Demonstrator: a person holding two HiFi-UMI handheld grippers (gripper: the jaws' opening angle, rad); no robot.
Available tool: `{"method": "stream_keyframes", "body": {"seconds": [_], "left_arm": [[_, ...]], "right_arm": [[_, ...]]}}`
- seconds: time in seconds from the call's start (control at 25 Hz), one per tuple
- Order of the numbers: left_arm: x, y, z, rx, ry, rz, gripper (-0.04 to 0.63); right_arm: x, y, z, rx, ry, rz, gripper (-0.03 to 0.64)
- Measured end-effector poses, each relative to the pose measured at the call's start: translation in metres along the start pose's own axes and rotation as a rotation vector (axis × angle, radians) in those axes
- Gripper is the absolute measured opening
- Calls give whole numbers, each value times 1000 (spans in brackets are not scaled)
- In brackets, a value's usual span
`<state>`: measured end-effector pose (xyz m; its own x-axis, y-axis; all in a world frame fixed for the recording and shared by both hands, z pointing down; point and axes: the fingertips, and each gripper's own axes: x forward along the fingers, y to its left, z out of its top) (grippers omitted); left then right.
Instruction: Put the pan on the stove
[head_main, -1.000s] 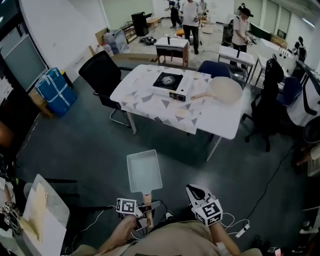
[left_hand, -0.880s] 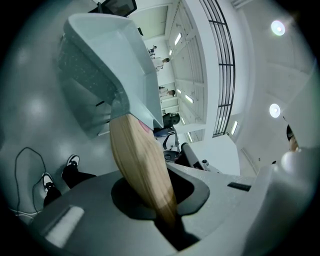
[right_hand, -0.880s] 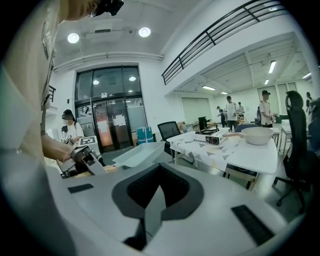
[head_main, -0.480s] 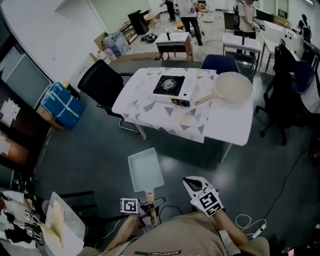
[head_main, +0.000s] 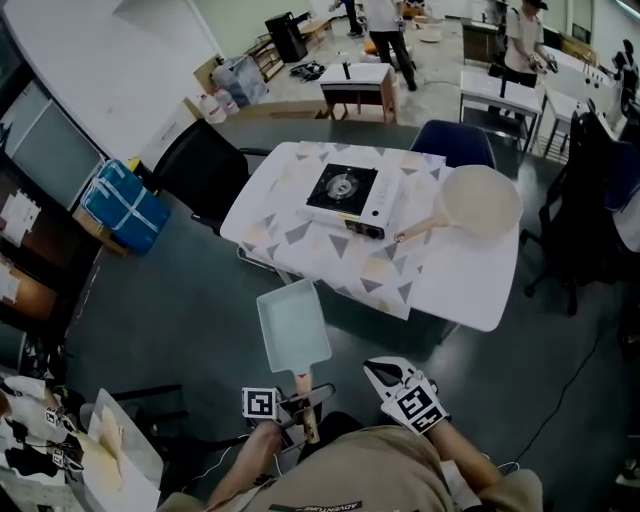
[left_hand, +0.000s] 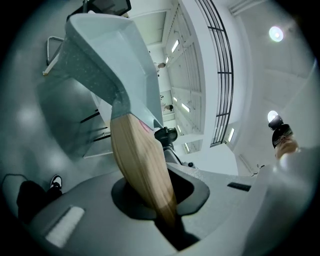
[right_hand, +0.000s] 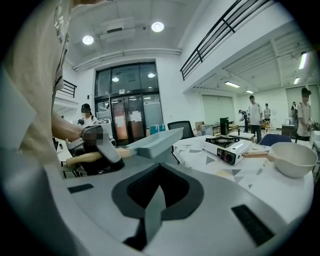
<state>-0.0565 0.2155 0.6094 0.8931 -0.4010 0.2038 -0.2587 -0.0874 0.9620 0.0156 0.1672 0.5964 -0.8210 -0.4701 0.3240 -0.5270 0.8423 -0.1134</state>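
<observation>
A pale blue rectangular pan with a wooden handle hangs over the floor, short of the table. My left gripper is shut on that handle. In the left gripper view the handle runs up from the jaws to the pan. My right gripper is beside it on the right, shut and holding nothing. In the right gripper view, past its closed jaws, I see the pan and the stove. The black-topped portable stove sits on the white table, and nothing is on its burner.
A round cream pan with a wooden handle lies on the table right of the stove. A black office chair stands at the table's left, a blue chair behind it, and a blue bag on the floor. People stand at far tables.
The table and stove have come closer in view and shifted slightly right. The rectangular pan stays in my left gripper and both grippers keep their pose.
</observation>
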Motion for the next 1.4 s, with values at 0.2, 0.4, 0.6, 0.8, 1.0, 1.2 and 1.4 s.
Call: {"method": "stream_keyframes", "body": {"seconds": [0.2, 0.4, 0.6, 0.8, 1.0, 1.2, 1.4], "left_arm": [[5, 13, 47, 23, 48, 10, 32], [-9, 29, 97, 20, 106, -22, 32], [-23, 51, 151, 104, 177, -22, 32], [-37, 64, 181, 94, 220, -37, 32], [-43, 78, 207, 75, 250, -39, 32], [-40, 93, 234, 54, 255, -28, 32], [-26, 90, 270, 26, 242, -29, 32]], "right_arm": [[31, -23, 10, -2, 17, -19, -2], [78, -48, 36, 60, 2, -98, -2], [120, -71, 78, 59, -34, -170, -2], [151, -83, 78, 93, -22, -228, -3], [168, -95, 74, 169, -10, -273, -2], [187, -119, 84, 176, -13, -296, -2], [209, -155, 90, 180, -26, -301, -3]]}}
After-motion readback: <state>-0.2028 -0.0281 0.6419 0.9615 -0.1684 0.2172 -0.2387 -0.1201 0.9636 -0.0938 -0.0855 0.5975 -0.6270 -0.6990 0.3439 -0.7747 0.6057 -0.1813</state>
